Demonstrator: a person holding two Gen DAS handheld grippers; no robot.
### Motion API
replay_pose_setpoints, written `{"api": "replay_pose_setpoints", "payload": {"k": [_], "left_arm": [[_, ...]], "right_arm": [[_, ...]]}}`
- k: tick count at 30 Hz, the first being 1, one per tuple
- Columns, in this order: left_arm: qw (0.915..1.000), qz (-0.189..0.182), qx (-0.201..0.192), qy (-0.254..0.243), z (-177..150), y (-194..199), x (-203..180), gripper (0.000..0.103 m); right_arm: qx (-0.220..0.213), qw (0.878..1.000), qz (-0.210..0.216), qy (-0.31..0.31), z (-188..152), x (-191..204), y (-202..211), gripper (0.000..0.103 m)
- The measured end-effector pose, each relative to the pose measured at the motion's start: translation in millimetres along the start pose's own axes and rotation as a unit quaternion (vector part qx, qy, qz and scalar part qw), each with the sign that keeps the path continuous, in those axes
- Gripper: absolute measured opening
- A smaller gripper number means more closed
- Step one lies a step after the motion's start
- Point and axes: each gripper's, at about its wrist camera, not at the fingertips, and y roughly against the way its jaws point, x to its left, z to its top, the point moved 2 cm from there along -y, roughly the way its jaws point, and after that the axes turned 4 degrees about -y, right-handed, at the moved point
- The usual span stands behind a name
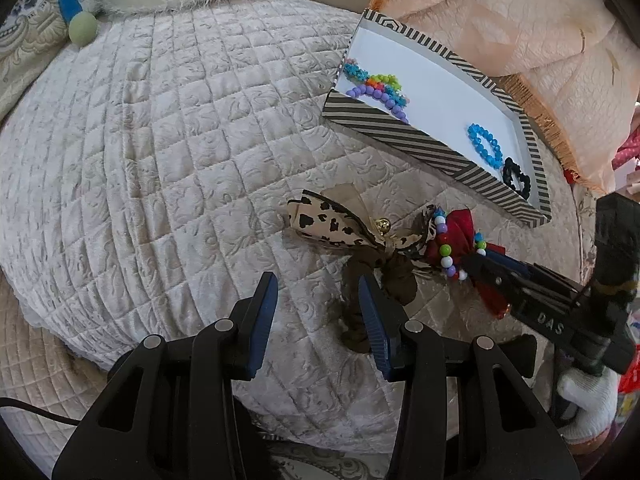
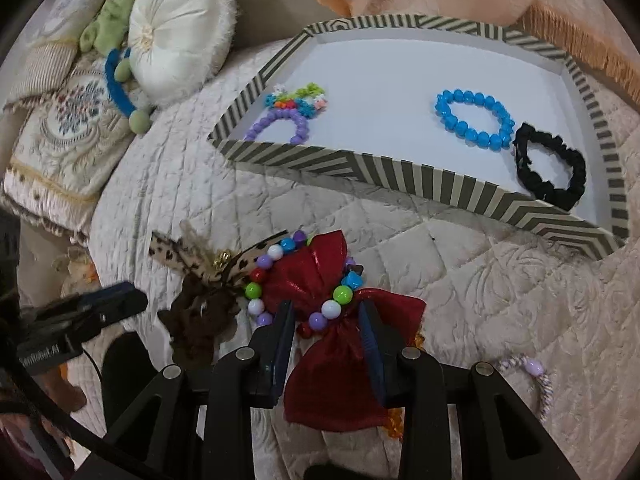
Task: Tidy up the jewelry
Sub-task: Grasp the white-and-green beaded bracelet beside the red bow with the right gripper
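Your striped box (image 2: 404, 178) already holds several pieces, including a blue bead bracelet (image 2: 474, 118) and black scrunchie (image 2: 550, 168). Left on the quilt (image 1: 160, 160): the leopard bow (image 1: 344, 226), red bow (image 2: 336, 320) and multicolored bracelet (image 2: 280, 280). Your right gripper (image 2: 326, 320) straddles the red bow, jaws part-open, not yet clamped; your left gripper (image 1: 318, 292) gapes wide, holding nothing.

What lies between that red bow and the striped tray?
Only bare quilt, seen best in the right wrist view: nothing rests between the red bow and the tray's near wall.
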Motion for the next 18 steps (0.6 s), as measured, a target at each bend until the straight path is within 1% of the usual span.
{"api": "replay_pose_setpoints", "payload": {"k": [2, 3, 6, 7, 9, 11, 13, 18], "left_arm": [[1.0, 0.002, 0.002, 0.002, -0.2, -1.5, 1.7, 0.042], [1.0, 0.003, 0.003, 0.003, -0.6, -2.1, 2.4, 0.042], [1.0, 0.005, 0.005, 0.006, -0.8, -3.4, 3.8, 0.042], [1.0, 0.004, 0.005, 0.007, -0.9, -3.3, 3.7, 0.042], [1.0, 0.002, 0.004, 0.005, -0.9, -2.6, 4.2, 0.042], [1.0, 0.003, 0.002, 0.005, -1.6, -0.6, 4.2, 0.042], [1.0, 0.003, 0.002, 0.007, -1.9, 0.3, 4.2, 0.042], [0.9999, -0.004, 0.0, 0.011, -6.1, 3.2, 0.9, 0.042]], "right_arm": [[-0.008, 1.0, 0.007, -0.007, 2.2, -2.4, -2.4, 0.029], [-0.013, 1.0, 0.003, -0.005, 3.2, -2.7, -3.6, 0.024], [-0.018, 1.0, -0.006, 0.01, 3.6, -1.3, -4.2, 0.018], [-0.023, 1.0, -0.011, 0.017, 3.7, 0.6, -1.6, 0.014], [-0.041, 0.999, -0.009, 0.032, 5.9, 6.6, 11.8, 0.01], [-0.057, 0.998, 0.01, 0.039, 9.1, 11.5, 28.5, 0.009], [-0.071, 0.996, 0.013, 0.05, 11.0, 15.7, 44.3, 0.009], [-0.098, 0.993, 0.024, 0.056, 11.8, 19.7, 75.2, 0.009]]}}
